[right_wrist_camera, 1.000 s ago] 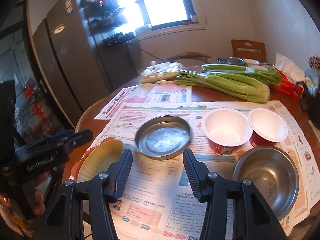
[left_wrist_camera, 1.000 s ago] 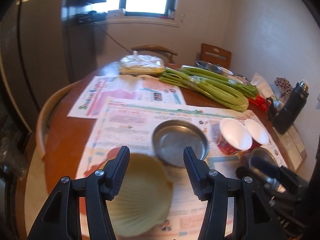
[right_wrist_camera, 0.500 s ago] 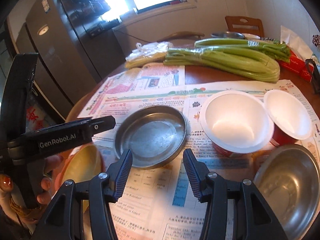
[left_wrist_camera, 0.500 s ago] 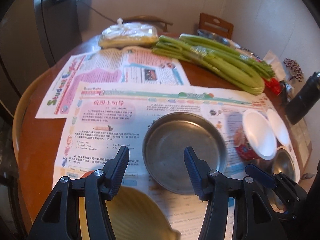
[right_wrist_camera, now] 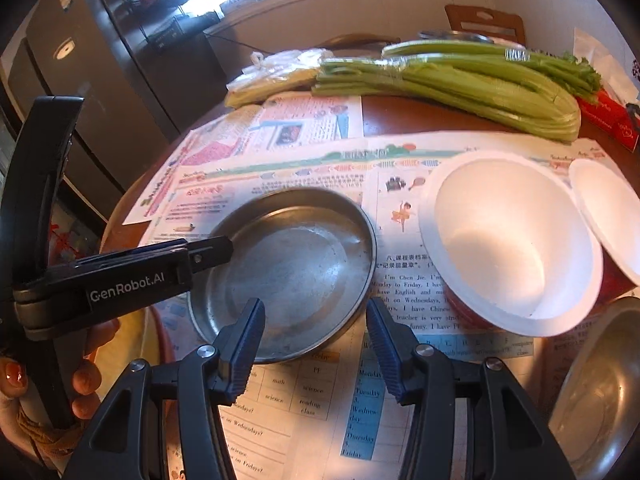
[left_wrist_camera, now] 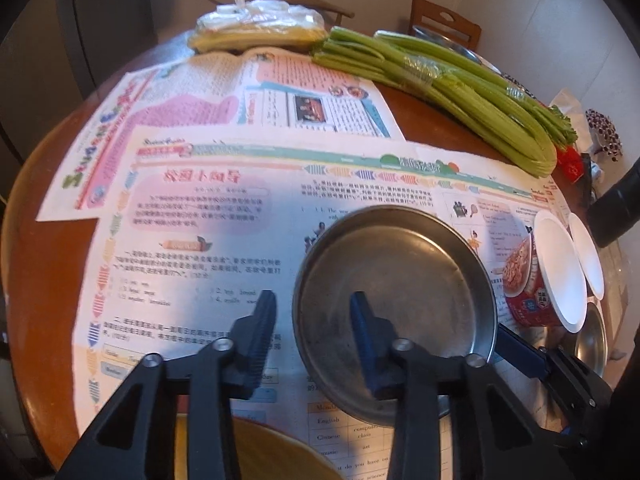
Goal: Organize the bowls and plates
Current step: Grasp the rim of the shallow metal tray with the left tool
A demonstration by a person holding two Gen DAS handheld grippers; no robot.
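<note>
Shallow metal plate, round and low-walled, lying flat on a sheet of newspaper near the middle of the bench. The left tongs straddle its near-left rim, one finger outside the wall and one inside the dish; the jaws are closing on that rim, and whether the pads press it yet cannot be told from either view. The right tongs hang over the plate's near edge with their fingers set apart and nothing between the pads, one tip above the rim, the other beyond it over the paper.

Step in hand, as judged: the first pickup of the sorting, the metal plate being seized by its wall. The next move would call for a firm pinch on the thin rim, then a level lift so the plate does not tip or slide on the paper.

Around the plate: two white-lined red paper bowls just beside it to the right, rims overlapping; a steel bowl nearer the bench edge; a pale yellow dish at the near side, partly hidden by the left tongs.

Farther back lie a bundle of celery and a tied plastic bag. Beyond the round wooden bench stand chairs, a tall dark cabinet and a bright window.
</note>
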